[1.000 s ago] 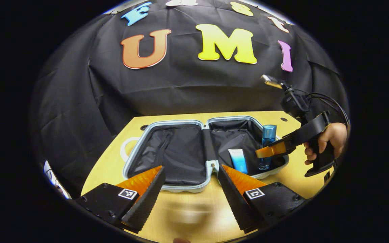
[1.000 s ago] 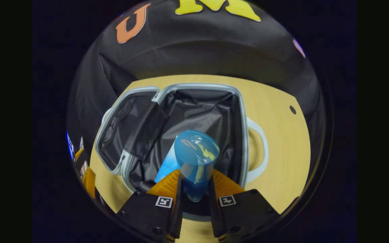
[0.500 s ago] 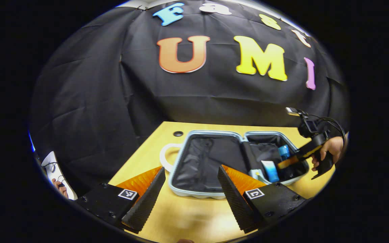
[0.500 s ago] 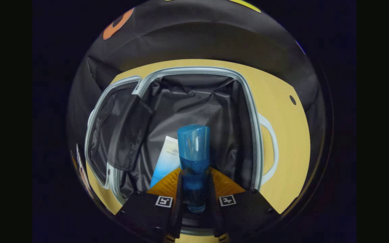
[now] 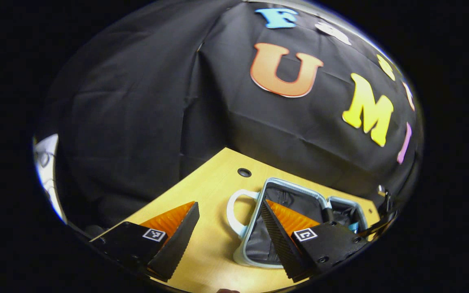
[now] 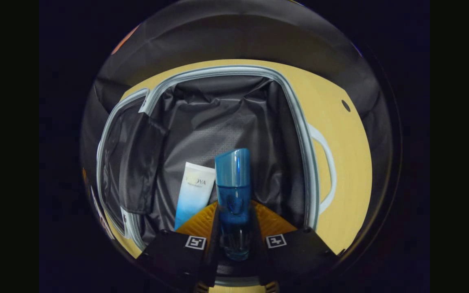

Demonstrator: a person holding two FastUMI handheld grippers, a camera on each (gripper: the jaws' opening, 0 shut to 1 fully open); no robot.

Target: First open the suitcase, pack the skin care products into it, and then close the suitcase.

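Note:
The suitcase (image 6: 299,134) lies open on the wooden table, its black lining showing. My right gripper (image 6: 234,221) is shut on a blue bottle (image 6: 233,179), held low over the right half of the case and lying nearly flat, cap pointing away. A white and blue tube (image 6: 193,191) rests on the lining just left of the bottle. In the left gripper view the suitcase (image 5: 283,189) sits at lower right with its white handle (image 5: 234,209) toward me. My left gripper (image 5: 228,240) is open above the table beside that handle, nothing between its fingers.
The wooden table (image 5: 214,183) has a round cable hole (image 5: 244,172) near its back edge, and another hole (image 6: 345,106) shows past the case in the right gripper view. Black cloth walls stand close behind the table. A second white handle (image 6: 324,162) sticks out on the case's right side.
My right gripper has tipped the blue bottle down into the case, closer to the lining. My left gripper has swung away to the left, so the suitcase now sits at its right.

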